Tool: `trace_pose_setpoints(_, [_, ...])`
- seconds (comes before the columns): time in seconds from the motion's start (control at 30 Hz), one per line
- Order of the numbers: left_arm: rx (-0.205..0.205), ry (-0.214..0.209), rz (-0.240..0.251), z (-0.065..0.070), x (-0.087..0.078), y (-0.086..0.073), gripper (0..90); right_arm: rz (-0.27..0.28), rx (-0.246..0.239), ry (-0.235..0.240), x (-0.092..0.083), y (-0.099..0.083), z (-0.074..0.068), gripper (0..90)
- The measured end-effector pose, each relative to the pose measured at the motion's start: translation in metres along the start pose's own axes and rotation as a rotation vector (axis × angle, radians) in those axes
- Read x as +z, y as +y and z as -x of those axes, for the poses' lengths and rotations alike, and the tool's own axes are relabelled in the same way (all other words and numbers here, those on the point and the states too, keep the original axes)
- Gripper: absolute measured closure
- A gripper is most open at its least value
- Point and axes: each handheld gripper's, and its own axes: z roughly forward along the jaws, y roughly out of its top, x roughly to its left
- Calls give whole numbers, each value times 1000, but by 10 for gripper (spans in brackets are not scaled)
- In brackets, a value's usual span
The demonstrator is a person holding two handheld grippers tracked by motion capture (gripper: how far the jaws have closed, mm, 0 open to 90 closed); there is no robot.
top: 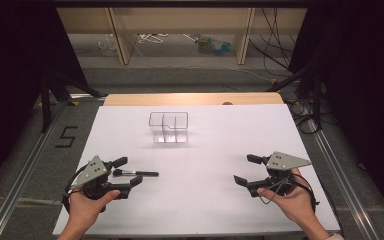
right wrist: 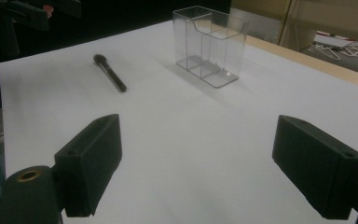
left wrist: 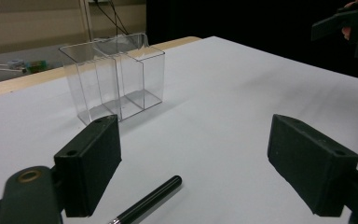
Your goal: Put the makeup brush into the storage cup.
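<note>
A black makeup brush (top: 136,173) lies flat on the white table (top: 200,200), bristle end toward the left. My left gripper (top: 128,172) is open right at that bristle end; in its own view the brush handle (left wrist: 150,201) lies between the wide jaws, untouched. A clear plastic organizer (top: 168,127) with several compartments stands upright at the table's middle back, also seen as the organizer (left wrist: 114,81) and the organizer (right wrist: 210,44). My right gripper (top: 247,170) is open over bare table at the right, nothing between its jaws. From there the brush (right wrist: 109,72) lies far off.
The white table top ends in a wooden strip (top: 192,99) at the back. Metal rails (top: 27,165) run along both sides on the floor. Shelving with cables and small items (top: 215,45) stands beyond the table.
</note>
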Motion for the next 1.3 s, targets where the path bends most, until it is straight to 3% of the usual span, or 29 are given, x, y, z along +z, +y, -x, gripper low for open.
trace_pose_setpoints(0.1, [18, -4, -21, 0, 1, 4, 172, -12, -15, -15, -1, 1, 0, 165])
trace_pose_setpoints(0.2, [45, -34, -92, 0, 5, 10, 173, -15, -12, -19, -1, 1, -1, 167])
trace_pose_setpoints(0.27, [87, -61, -170, -1, 7, 14, 174, -17, -16, -20, -1, 1, -1, 168])
trace_pose_setpoints(0.37, [148, -90, -344, -5, 14, 17, 175, -39, -17, -12, -1, 1, 0, 168])
trace_pose_setpoints(0.4, [245, -97, -471, -7, 18, 21, 175, -35, -28, -2, 0, 0, 1, 170])
trace_pose_setpoints(0.43, [245, -97, -471, -7, 18, 21, 179, -35, -28, -2, 0, 0, 1, 170])
trace_pose_setpoints(0.5, [315, -83, -585, -5, 24, 23, 178, -40, -28, -1, 0, 0, 1, 174])
trace_pose_setpoints(0.57, [394, -109, -717, -5, 33, 24, 199, -46, -27, -2, 1, 0, 1, 176])
trace_pose_setpoints(0.6, [413, -119, -759, -5, 37, 23, 208, -50, -28, 4, 1, 1, 1, 176])
trace_pose_setpoints(0.7, [528, -117, -877, -7, 47, 25, 273, -61, -19, 21, 2, 1, 0, 176])
trace_pose_setpoints(0.73, [528, -117, -877, -7, 47, 25, 284, -46, -33, 7, 3, 0, 0, 176])
trace_pose_setpoints(0.8, [592, -128, -954, -9, 53, 25, 304, -59, -32, 2, 3, 0, 0, 176])
trace_pose_setpoints(0.83, [635, -156, -1024, -13, 59, 25, 312, -64, -31, 6, 4, 0, 0, 177])
trace_pose_setpoints(0.87, [635, -156, -1024, -13, 59, 25, 315, -70, -35, 10, 5, -1, 0, 177])
trace_pose_setpoints(0.97, [681, -188, -1085, -21, 68, 29, 335, -80, -29, 11, 5, -1, -1, 177])
trace_pose_setpoints(1.07, [697, -193, -1105, -28, 76, 32, 357, -81, -30, 10, 6, -1, -1, 177])
trace_pose_setpoints(1.3, [690, -220, -1128, -37, 91, 31, 407, -84, -27, 10, 6, -2, -1, 177])
